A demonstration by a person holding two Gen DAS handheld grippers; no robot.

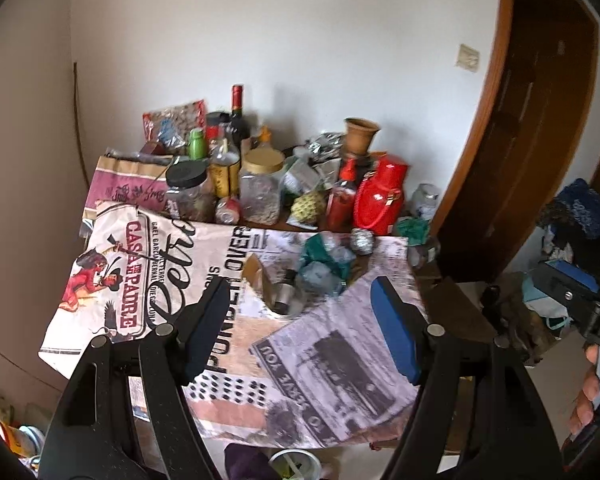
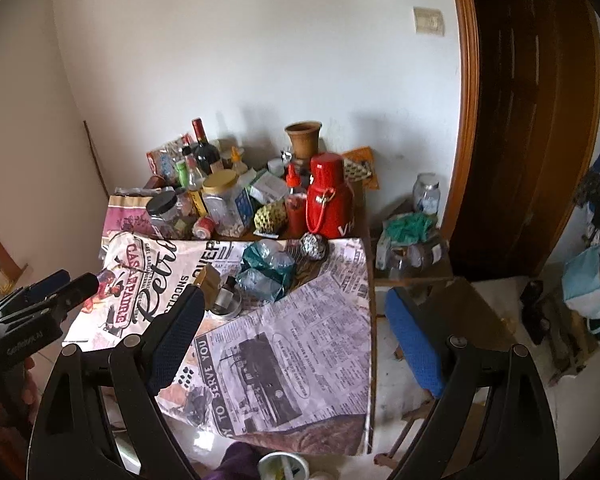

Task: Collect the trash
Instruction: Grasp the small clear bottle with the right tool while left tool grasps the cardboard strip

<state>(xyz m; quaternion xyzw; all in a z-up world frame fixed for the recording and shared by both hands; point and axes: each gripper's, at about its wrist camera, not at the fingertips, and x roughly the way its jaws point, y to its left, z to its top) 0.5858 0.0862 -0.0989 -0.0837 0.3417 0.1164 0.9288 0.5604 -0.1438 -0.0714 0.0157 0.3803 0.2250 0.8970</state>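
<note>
Both jaws of the left gripper (image 1: 300, 328) are standing apart in the left wrist view, with nothing between the blue pads, hanging above a printed newspaper-style tablecloth (image 1: 332, 344). Ahead of the pads, near the middle of the cloth, the trash is lying in a heap: crumpled teal and clear plastic wrap (image 1: 326, 264), a small brown cardboard piece (image 1: 256, 276) and a dark little bottle (image 1: 286, 288) lying on its side. A foil ball (image 1: 363, 241) is sitting just beyond the heap, near a red jug (image 1: 380, 196). Jars, bottles and a clay pot (image 1: 360, 136) are crowding the far end against the wall. At the right edge the right gripper's body (image 1: 572, 292) is showing, held by a hand (image 1: 586, 392).

Seen from the right wrist, the right gripper (image 2: 296, 340) is likewise holding its jaws wide with nothing in them, over the cloth's near right part. The plastic wrap (image 2: 266, 266) is lying ahead and left of centre, the foil ball (image 2: 314, 246) just past it. The left gripper (image 2: 60, 284) is appearing at the left edge. A white cup (image 2: 284, 466) is sitting below the table's near edge.
</note>
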